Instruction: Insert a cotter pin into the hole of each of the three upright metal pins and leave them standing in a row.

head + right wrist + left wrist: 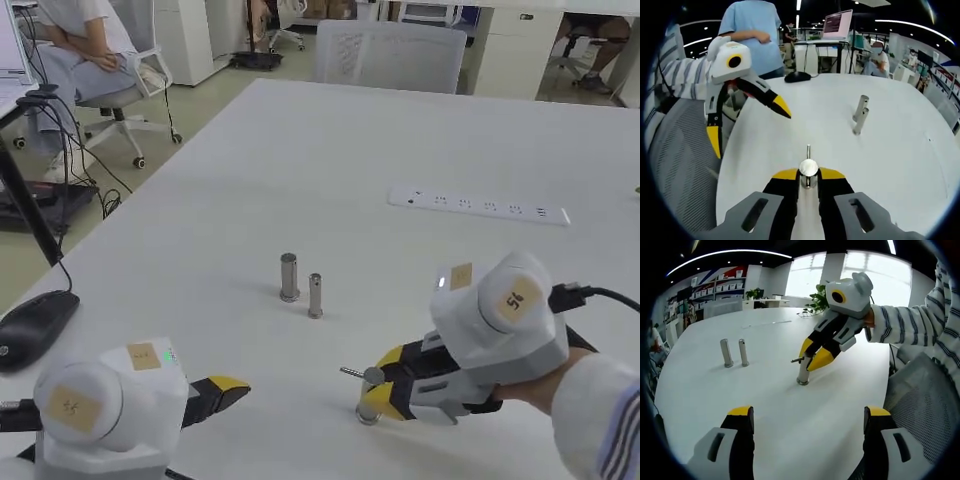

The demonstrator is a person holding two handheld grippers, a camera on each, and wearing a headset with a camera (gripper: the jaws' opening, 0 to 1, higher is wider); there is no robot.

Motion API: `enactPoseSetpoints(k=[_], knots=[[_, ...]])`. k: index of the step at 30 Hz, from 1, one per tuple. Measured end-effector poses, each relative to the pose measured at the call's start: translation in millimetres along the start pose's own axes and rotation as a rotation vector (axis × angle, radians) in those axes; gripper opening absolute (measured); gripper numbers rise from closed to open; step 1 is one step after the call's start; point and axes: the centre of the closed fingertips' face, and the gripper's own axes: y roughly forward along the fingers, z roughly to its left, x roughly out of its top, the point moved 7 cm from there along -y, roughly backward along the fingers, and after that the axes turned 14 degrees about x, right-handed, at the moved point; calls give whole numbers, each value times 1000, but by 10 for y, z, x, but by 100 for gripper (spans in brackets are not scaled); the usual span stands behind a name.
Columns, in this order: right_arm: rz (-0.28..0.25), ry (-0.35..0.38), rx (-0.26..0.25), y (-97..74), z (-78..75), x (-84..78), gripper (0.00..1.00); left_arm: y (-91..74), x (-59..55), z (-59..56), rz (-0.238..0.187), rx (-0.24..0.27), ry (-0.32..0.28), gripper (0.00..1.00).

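Smooth white table (400, 150). The right gripper (379, 386) clamps a shiny round steel pin (803, 374); beyond it stand a taller pin (289, 277) and a shorter pin (315, 296). Left gripper (808, 413) gapes apart.

3 metal pins (289, 277) (315, 295) (803, 376), 1 cotter pin (796, 360), 2 tools (807, 412) (808, 175).
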Motion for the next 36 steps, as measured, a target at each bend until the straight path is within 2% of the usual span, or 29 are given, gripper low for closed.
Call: enactPoseSetpoints(k=[9,28,36], knots=[[-13,-30,13,-4,-14,-9,14,-3,26,15,-4,10,3,90],[4,-117,53,2,-140,36,13,-10,33,69,-2,31,5,88],[2,-119,51,-8,-212,43,13,-17,44,79,-4,33,6,88]])
